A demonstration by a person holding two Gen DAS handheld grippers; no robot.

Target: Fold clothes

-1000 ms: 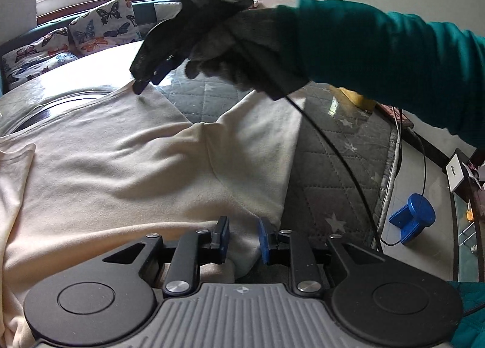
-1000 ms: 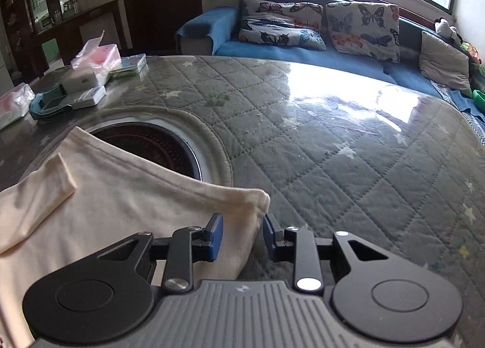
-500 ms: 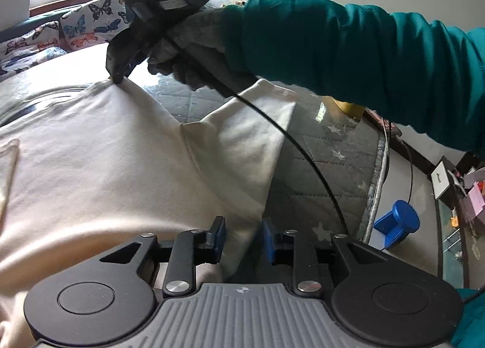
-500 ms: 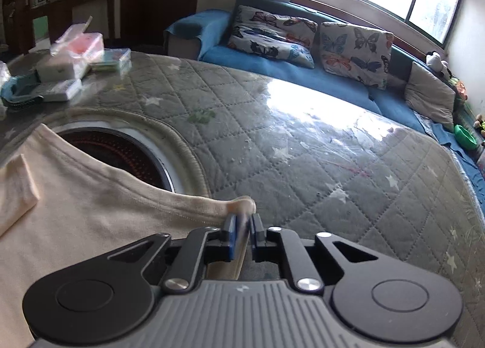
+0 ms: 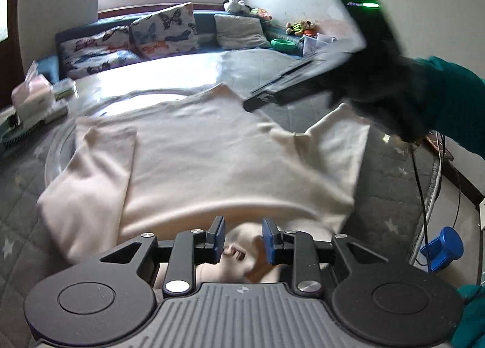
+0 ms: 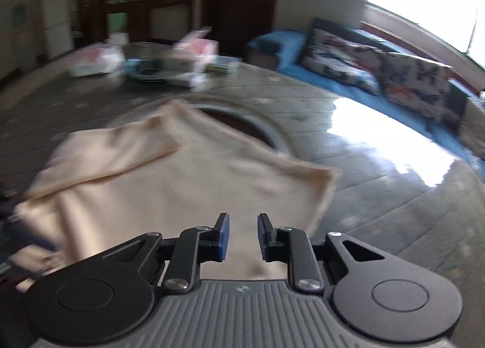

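Note:
A cream long-sleeved top (image 5: pixel 212 160) lies spread on the grey quilted table, one sleeve (image 5: pixel 91 172) folded in on the left and the other (image 5: pixel 333 148) lying at the right. My left gripper (image 5: pixel 242 237) is open over the near hem, where the cloth bunches between the fingers. My right gripper (image 5: pixel 257 99), held in a gloved hand, hovers above the top's far right shoulder. In the right wrist view the right gripper (image 6: pixel 242 237) is open and empty above the top (image 6: pixel 169 196). Both views are blurred.
The round table (image 6: pixel 379 214) has a circular inset (image 6: pixel 251 127) under the top. Boxes and packets (image 6: pixel 169 60) stand at its far side. A blue sofa with butterfly cushions (image 5: pixel 133 36) runs behind. A blue object (image 5: pixel 445 246) and cables lie on the floor at right.
The right gripper closed on the top's far corner, then let go and lifted away open. The left gripper pulled back and higher, so the whole top shows. Both views swung round.

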